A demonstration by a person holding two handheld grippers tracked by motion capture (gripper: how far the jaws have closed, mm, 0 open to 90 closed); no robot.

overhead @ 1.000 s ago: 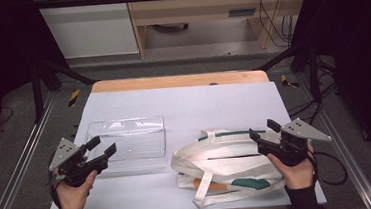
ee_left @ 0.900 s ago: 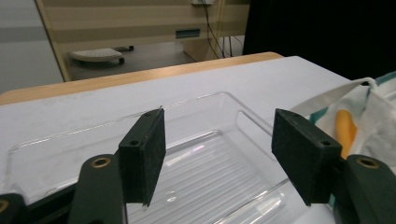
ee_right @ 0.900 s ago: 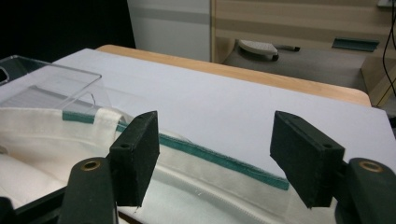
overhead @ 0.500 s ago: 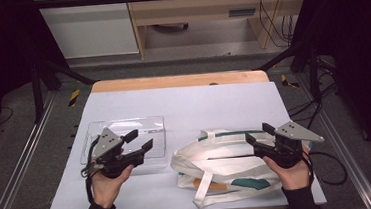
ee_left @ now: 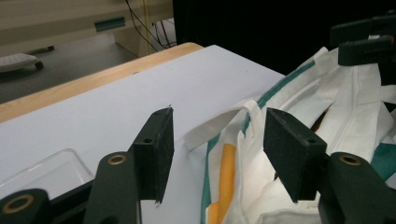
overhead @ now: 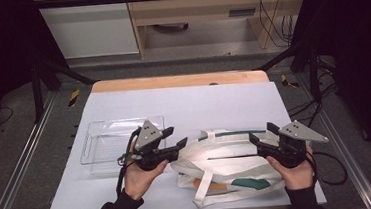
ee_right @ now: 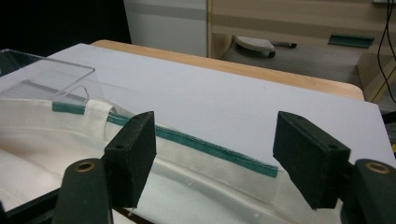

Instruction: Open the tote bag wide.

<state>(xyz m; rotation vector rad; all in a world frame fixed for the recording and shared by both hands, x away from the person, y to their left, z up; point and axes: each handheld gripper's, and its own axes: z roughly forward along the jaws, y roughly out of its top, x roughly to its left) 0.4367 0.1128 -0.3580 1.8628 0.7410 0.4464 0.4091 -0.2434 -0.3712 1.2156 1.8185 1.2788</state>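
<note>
A white cloth bag (overhead: 228,166) with green trim and an orange patch is laid flat on the near right part of the white table (overhead: 183,104); it serves as the landmark here. Its mouth edge, bound in green, is turned toward the far side of the table, and its white straps are spread loosely over and beside it.

The left gripper (overhead: 174,141) is held at the bag's left end, just above the cloth. Its jaws are spread, and they have just been closing somewhat; in the left gripper view a white strap loop (ee_left: 219,125) and the bag's left corner are seen beyond and between the jaws, but no cloth is pinched by the pads.

The right gripper (overhead: 262,137) is held at the bag's right end, near the green-trimmed edge (ee_right: 210,145). Its jaws are also spread, having just opened a little, and the edge is seen lying between them without being pressed.

A clear plastic tray (overhead: 107,140) is placed to the left of the bag, just beside it, behind the left hand.
</note>
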